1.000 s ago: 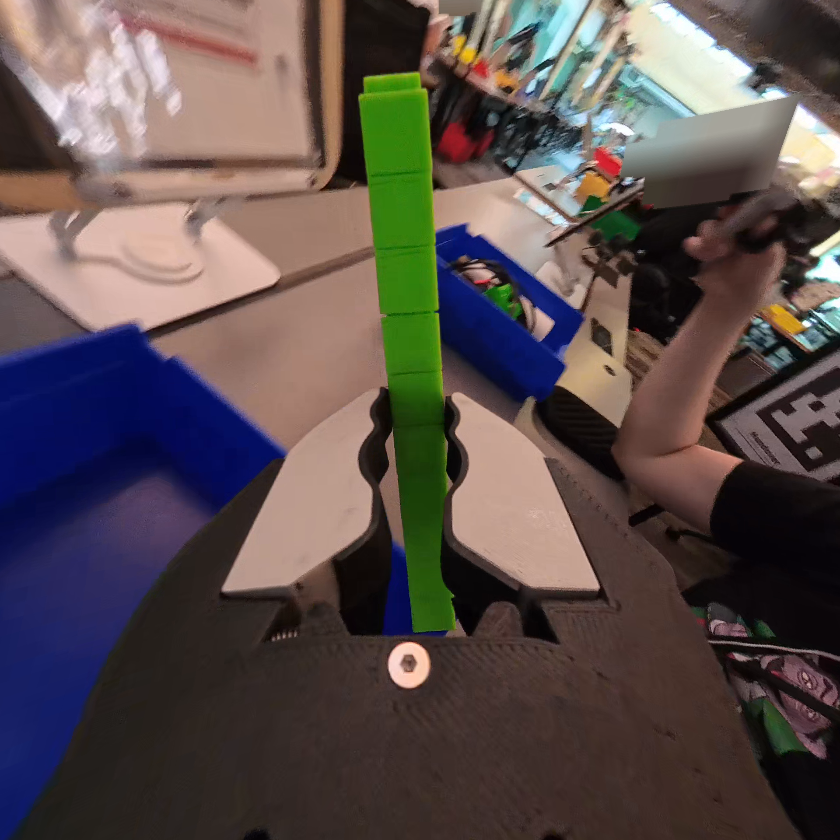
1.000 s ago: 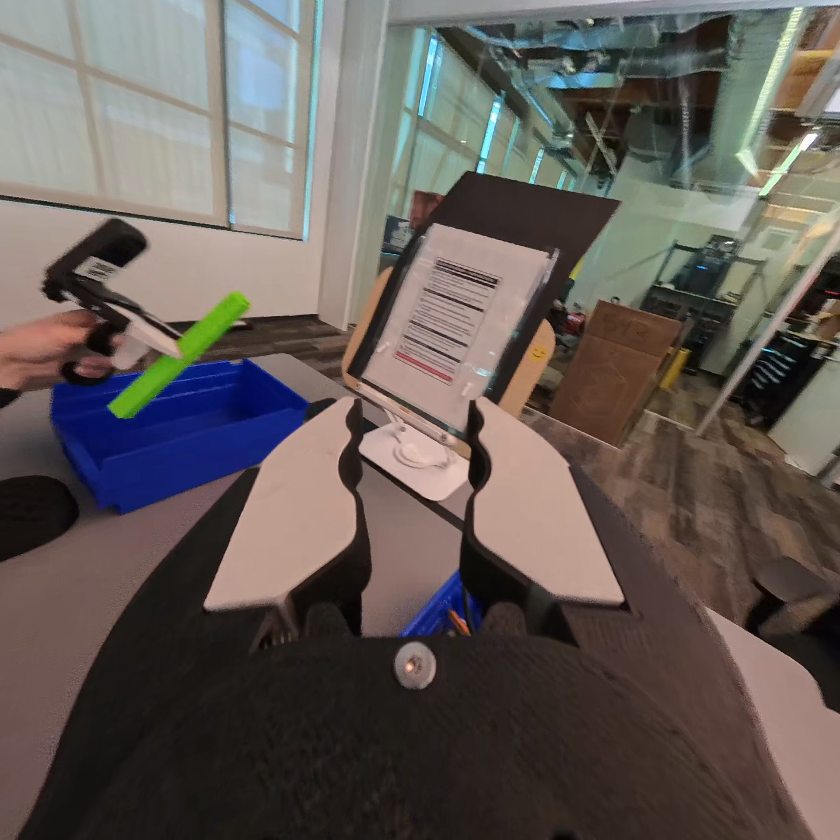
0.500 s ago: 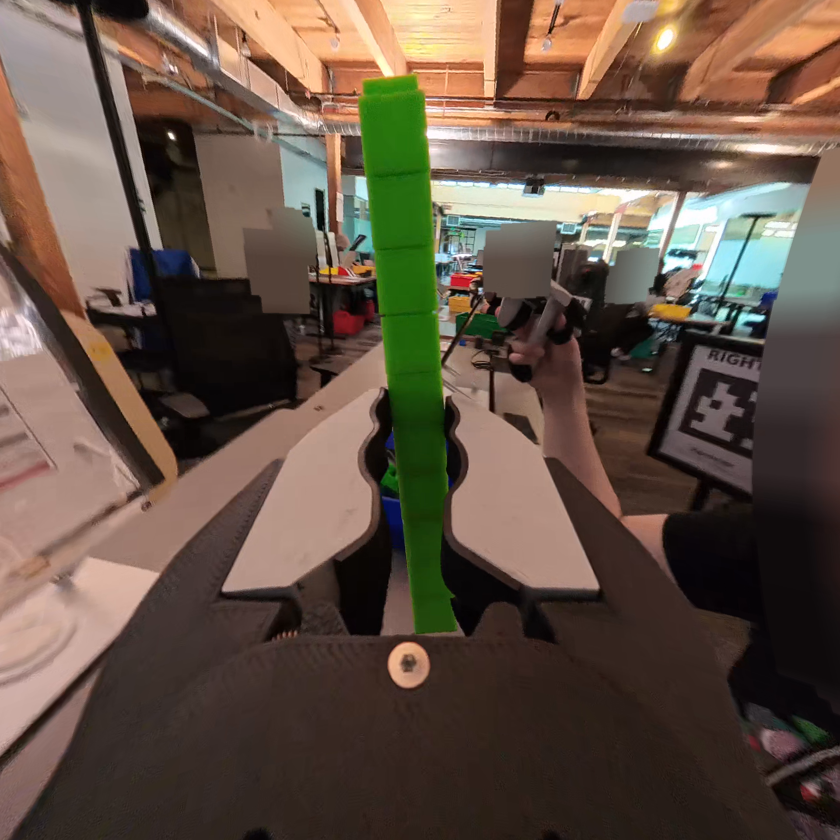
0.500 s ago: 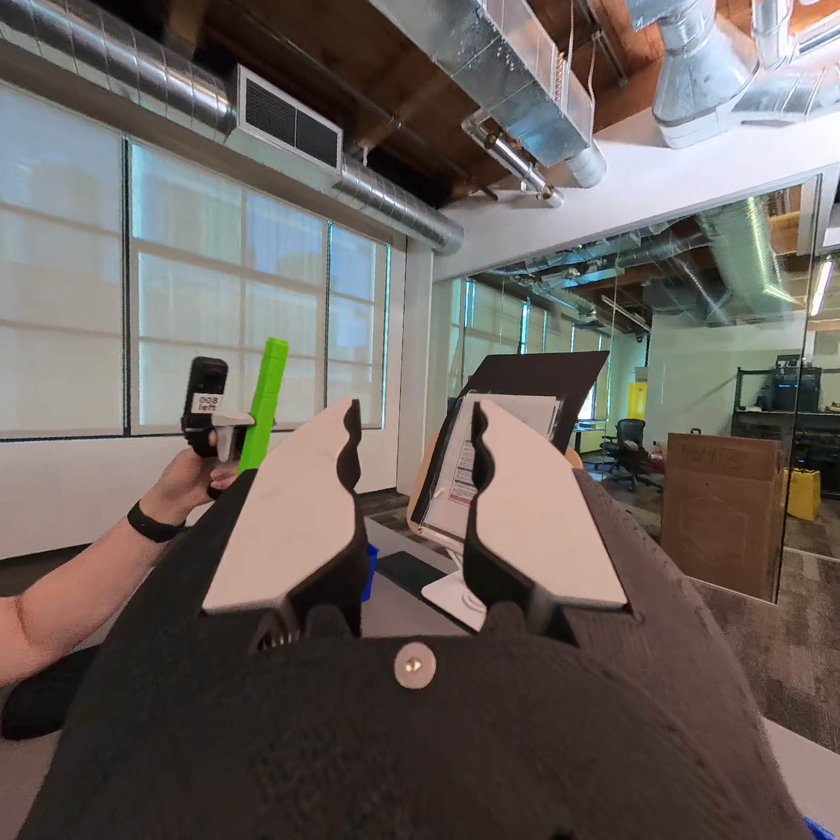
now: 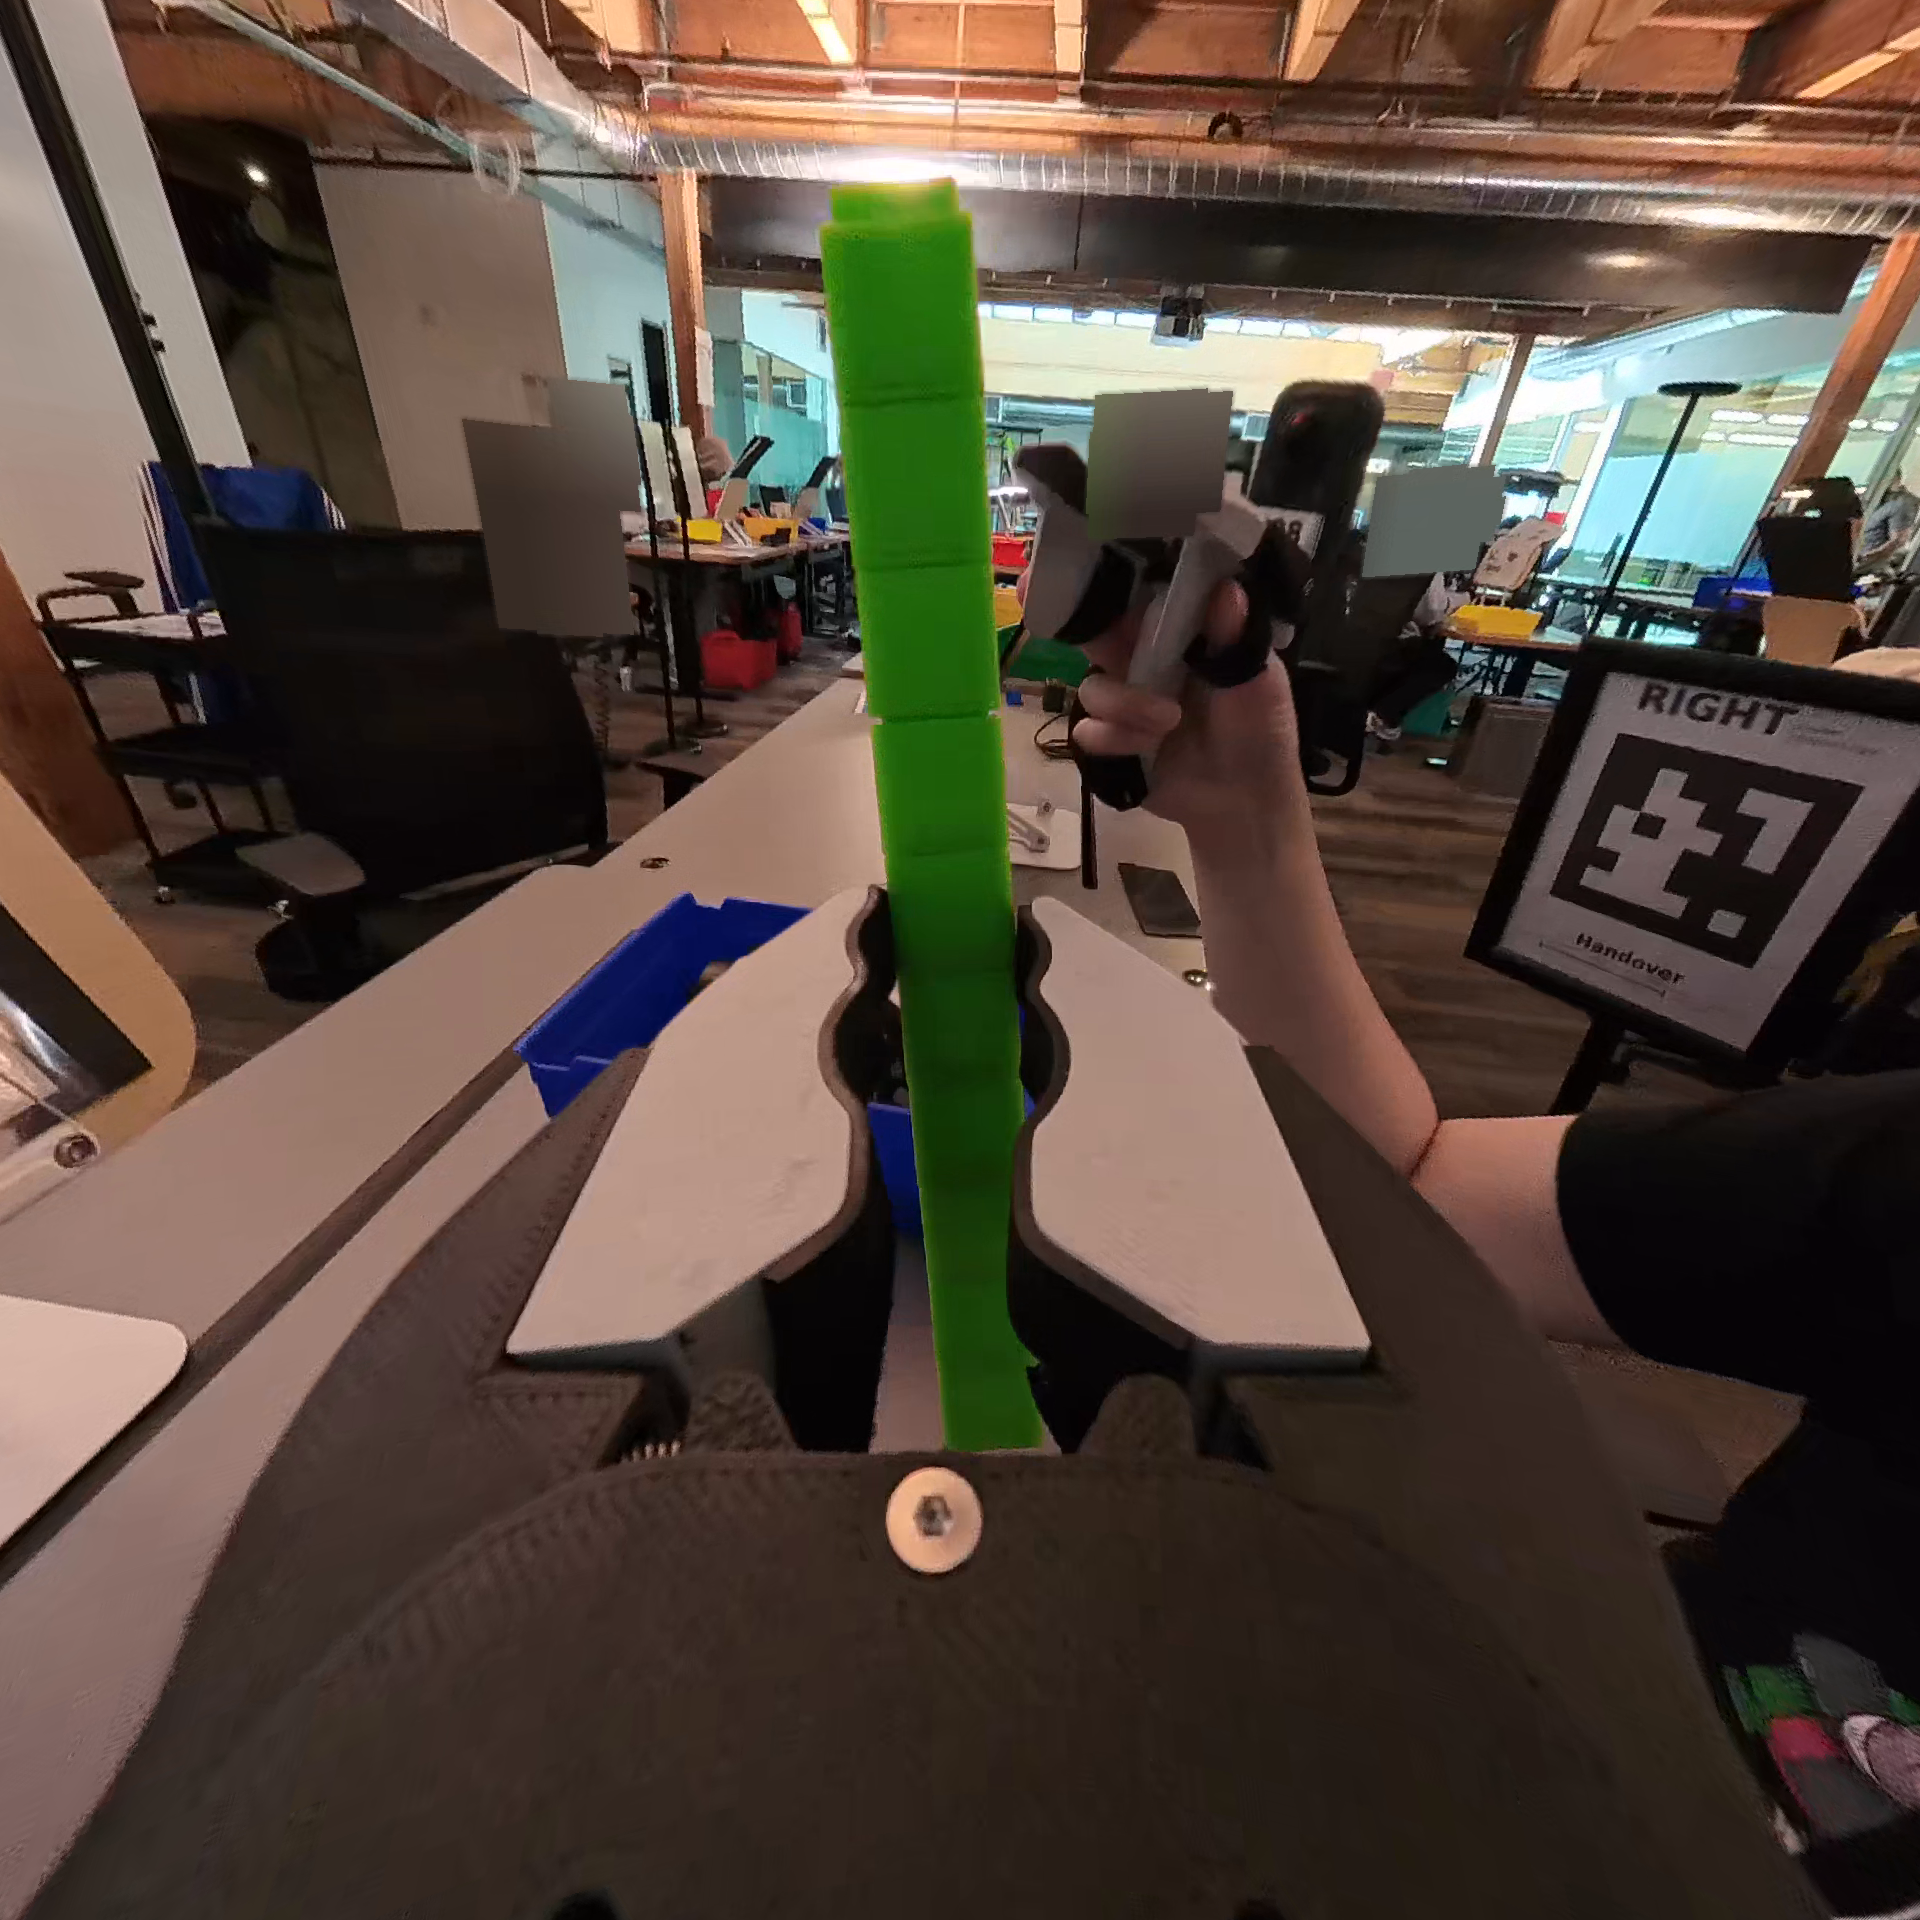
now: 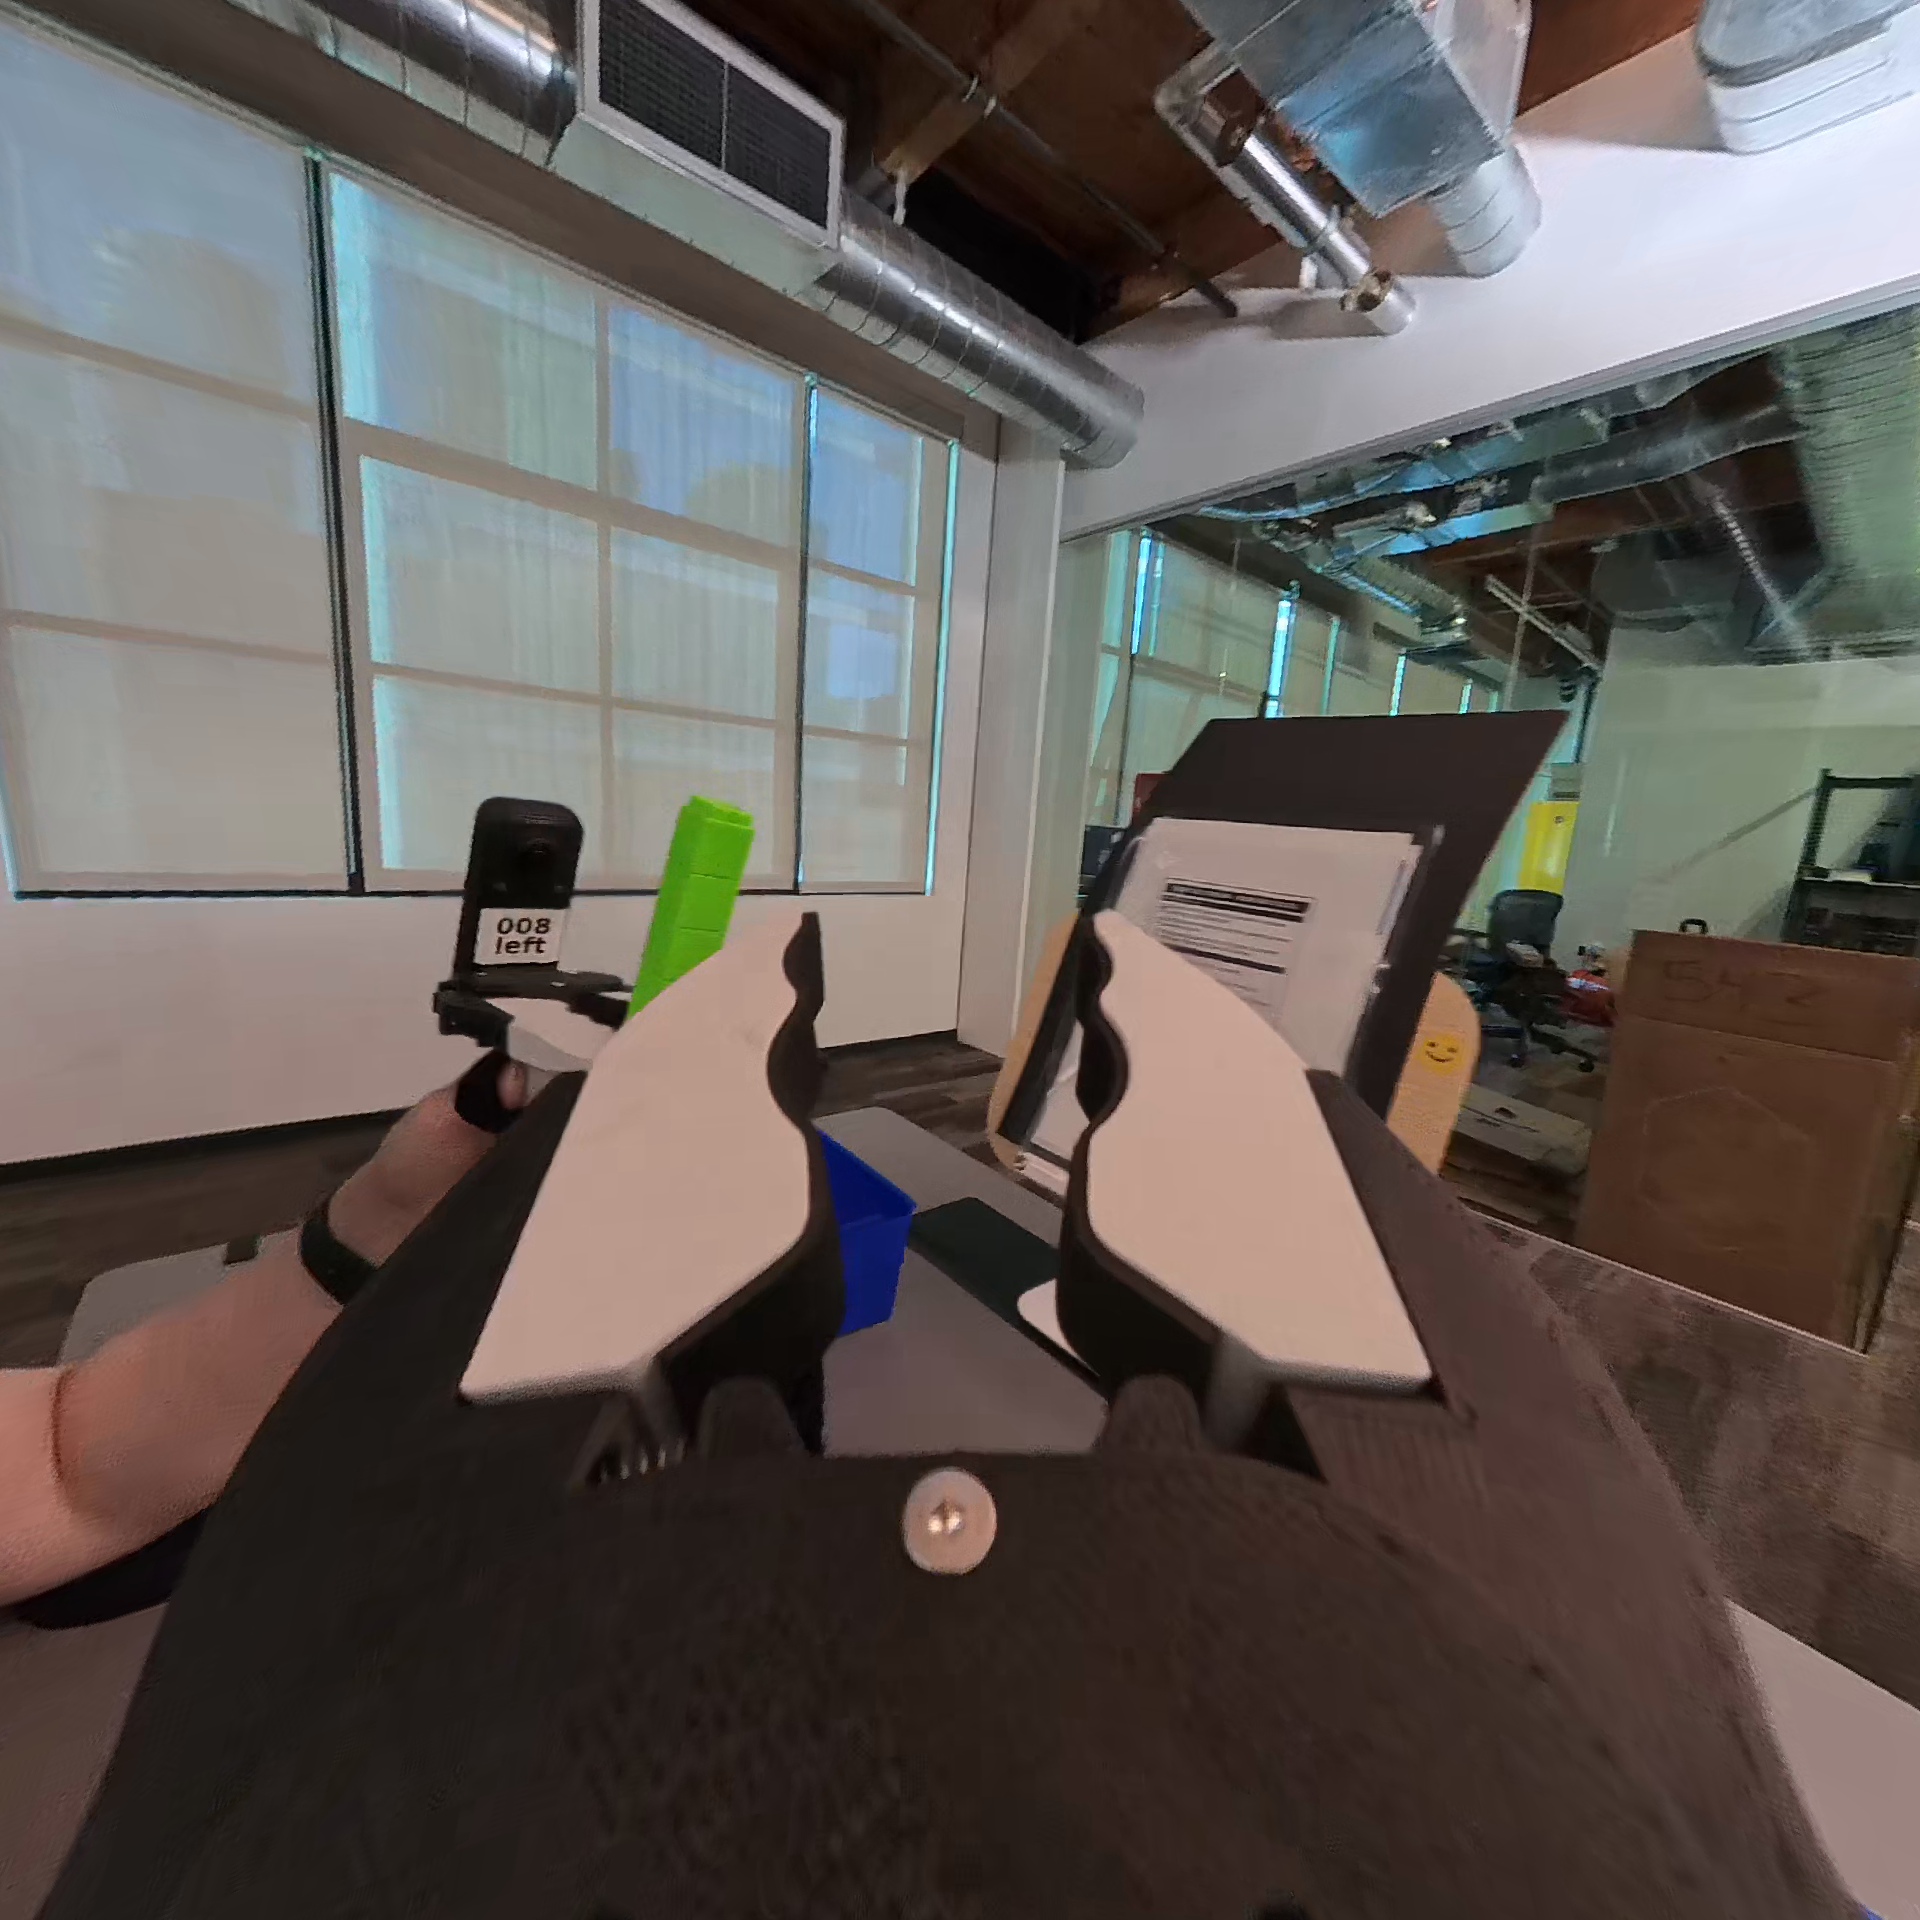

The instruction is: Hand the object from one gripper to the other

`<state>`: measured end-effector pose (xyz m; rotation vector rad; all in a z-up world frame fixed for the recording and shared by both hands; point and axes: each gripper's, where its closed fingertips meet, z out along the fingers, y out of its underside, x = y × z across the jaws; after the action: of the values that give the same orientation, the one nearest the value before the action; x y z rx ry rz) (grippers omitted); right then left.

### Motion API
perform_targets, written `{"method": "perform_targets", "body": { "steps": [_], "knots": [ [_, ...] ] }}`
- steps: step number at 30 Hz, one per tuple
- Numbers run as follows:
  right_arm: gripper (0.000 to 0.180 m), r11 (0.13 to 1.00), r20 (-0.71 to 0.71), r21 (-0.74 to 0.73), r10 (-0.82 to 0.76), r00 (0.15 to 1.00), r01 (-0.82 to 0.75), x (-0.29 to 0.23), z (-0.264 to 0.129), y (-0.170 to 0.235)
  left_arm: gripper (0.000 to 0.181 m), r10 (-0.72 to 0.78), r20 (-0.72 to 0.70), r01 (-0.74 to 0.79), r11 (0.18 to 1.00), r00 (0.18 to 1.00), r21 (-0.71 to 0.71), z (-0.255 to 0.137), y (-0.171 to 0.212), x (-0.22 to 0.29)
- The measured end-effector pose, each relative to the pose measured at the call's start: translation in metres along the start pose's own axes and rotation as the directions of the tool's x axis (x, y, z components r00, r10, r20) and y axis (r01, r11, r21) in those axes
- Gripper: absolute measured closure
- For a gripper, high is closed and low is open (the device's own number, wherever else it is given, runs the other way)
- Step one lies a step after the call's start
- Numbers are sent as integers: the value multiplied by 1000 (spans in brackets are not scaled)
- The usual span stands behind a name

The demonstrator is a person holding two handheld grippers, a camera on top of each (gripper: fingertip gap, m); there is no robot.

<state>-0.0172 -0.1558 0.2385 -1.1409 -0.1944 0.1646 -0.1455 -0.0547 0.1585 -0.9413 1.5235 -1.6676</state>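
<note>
Two grippers up, facing each other over a grey table (image 5: 436,1049). Left wrist view: left gripper (image 5: 948,935) clamped on a green bar (image 5: 925,623) of stacked blocks; bar stands near upright, its lower part pinched between the fingers (image 5: 727,1143), the rest rising well above them. Behind the bar, a blue bin (image 5: 623,997) on the table. Just right of the bar, farther off, the right gripper (image 5: 1117,566) held up in a hand (image 5: 1195,738), partly under a blur patch; its gap cannot be judged here. Further right of the bar, a framed marker sign (image 5: 1714,842). Right wrist view: right gripper (image 6: 948,940) spread apart, nothing between its fingers (image 6: 675,1164). Left of them the bar (image 6: 694,904) tilts slightly, gripped by the far left gripper (image 6: 582,1013). A blue bin (image 6: 868,1236) lies below the bar. Right of the bar, a paper stand (image 6: 1247,935).
</note>
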Motion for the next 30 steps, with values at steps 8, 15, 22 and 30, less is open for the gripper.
{"method": "perform_targets", "body": {
  "steps": [8,15,22,30],
  "knots": [
    [124,994,211,-103,42,977,-21,-57,68,64,159,78,48,-76,997,996,-33,15,16,-4],
    [124,973,357,-155,217,908,-172,-87,94,101,159,1,8,-1,1000,1000,-28,12,17,-5],
    [142,911,411,-239,408,815,-336,-98,102,119,159,-57,-65,54,998,996,-41,14,22,-1],
    [157,908,465,-314,403,788,-278,-101,97,132,159,-80,-75,71,991,994,-116,19,37,-3]
  ]
}}
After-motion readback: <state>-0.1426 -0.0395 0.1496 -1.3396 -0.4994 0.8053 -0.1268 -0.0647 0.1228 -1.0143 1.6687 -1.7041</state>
